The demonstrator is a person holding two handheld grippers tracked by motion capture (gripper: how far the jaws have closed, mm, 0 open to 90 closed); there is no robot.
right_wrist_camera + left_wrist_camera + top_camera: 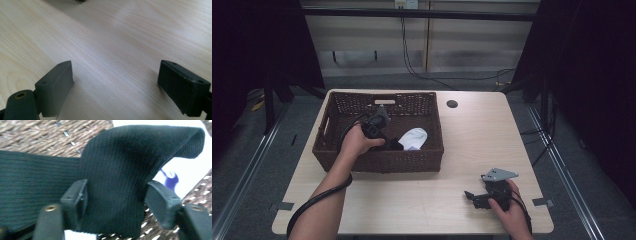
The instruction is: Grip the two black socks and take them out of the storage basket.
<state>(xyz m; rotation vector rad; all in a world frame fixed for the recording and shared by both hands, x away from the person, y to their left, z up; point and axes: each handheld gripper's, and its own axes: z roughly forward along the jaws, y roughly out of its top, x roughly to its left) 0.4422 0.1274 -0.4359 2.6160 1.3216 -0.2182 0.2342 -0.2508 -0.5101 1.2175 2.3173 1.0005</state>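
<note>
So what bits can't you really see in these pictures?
- Black sock, left gripper view: blurred, its left end cut off by the frame edge.
- White sock, high view: partly hidden by the left gripper; too small for detail.
- Basket floor, high view: near wall hides its front part.

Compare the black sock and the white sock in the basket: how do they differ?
The black sock is dark and ribbed; the white sock is bright and carries a small purple mark. The black sock stands bunched up between the fingers of the left gripper; the white sock lies apart from that gripper. The black sock partly covers the white sock in the left gripper view. Both lie inside the woven basket.
</note>
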